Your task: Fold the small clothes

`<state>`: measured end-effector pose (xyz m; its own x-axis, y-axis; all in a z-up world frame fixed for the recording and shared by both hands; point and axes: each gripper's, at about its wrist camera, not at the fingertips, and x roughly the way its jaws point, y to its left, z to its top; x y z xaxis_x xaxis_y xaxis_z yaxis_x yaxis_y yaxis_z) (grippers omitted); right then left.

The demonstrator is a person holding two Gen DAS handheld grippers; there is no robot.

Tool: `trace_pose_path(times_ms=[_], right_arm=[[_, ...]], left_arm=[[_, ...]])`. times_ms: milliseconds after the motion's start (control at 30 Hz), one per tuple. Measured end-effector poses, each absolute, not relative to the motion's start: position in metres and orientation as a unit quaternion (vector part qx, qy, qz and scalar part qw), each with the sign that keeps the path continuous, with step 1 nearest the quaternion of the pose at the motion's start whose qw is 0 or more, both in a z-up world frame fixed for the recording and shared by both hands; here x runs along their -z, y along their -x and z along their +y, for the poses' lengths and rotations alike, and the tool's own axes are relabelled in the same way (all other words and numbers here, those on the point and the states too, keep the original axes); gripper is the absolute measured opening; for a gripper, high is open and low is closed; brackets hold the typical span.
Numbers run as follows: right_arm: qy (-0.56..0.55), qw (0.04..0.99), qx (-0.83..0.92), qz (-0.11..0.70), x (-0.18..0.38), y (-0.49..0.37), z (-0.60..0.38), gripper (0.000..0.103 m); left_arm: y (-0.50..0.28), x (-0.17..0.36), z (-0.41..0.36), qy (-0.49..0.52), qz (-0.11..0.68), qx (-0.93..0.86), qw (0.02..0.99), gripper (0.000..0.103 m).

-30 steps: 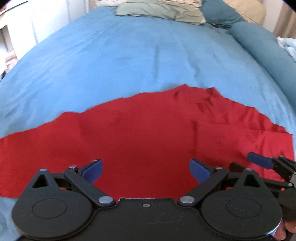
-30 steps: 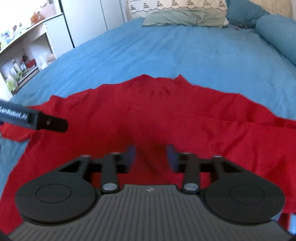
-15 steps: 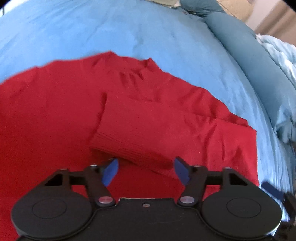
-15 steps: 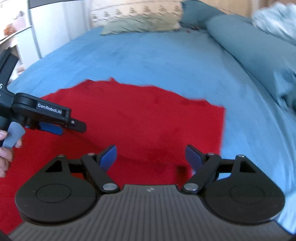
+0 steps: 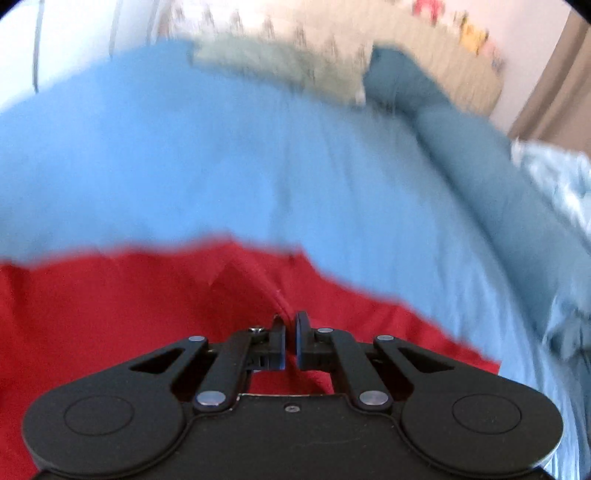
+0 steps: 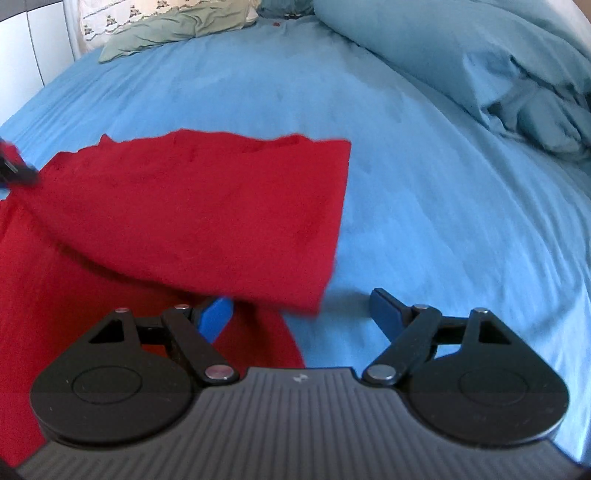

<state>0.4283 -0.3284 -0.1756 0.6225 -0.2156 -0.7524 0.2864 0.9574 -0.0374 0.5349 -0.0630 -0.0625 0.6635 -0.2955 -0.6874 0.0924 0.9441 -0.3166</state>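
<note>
A red garment (image 6: 192, 206) lies on the blue bedsheet (image 6: 424, 177); its right part is folded over toward the left. In the left wrist view the garment (image 5: 110, 302) fills the lower left, blurred. My left gripper (image 5: 290, 341) is shut on a fold of the red garment, with cloth pinched between the pads. Its tip shows at the left edge of the right wrist view (image 6: 14, 171). My right gripper (image 6: 303, 317) is open and empty, low over the folded layer's near right corner, its left pad (image 6: 216, 317) over red cloth and its right pad (image 6: 384, 314) over the sheet.
Pillows (image 6: 173, 26) lie at the head of the bed. A bunched teal duvet (image 6: 498, 74) runs along the right side. A white cabinet (image 6: 22, 66) stands at the far left. Bare sheet lies beyond and to the right of the garment.
My left gripper has shut on the red garment and its view has tilted up toward the pillows. My right gripper has shifted right to the folded layer's corner and stays open.
</note>
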Motion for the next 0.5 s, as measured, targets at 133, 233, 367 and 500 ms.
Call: trace_pose_path(times_ms=[133,233,367,500], right_arm=[[-0.013,0.902,0.123,0.414,0.178,-0.447,-0.325,0.097],[0.018,0.903,0.112,0.413,0.179,-0.453,-0.321,0.097],[0.029,0.901,0.143,0.409,0.177,-0.45,-0.333,0.096],[0.015,0.9,0.146,0.411,0.177,-0.437,-0.35,0.097]], left_arm=[[-0.515,0.031,-0.016,0.101,0.342,0.042,0.933,0.005],[-0.507,0.041,0.015,0.091,0.35,0.006,0.932,0.005],[-0.501,0.075,0.038,0.128,0.384,-0.004,0.914,0.005],[-0.494,0.096,0.041,0.122,0.393,0.003,0.911,0.005]])
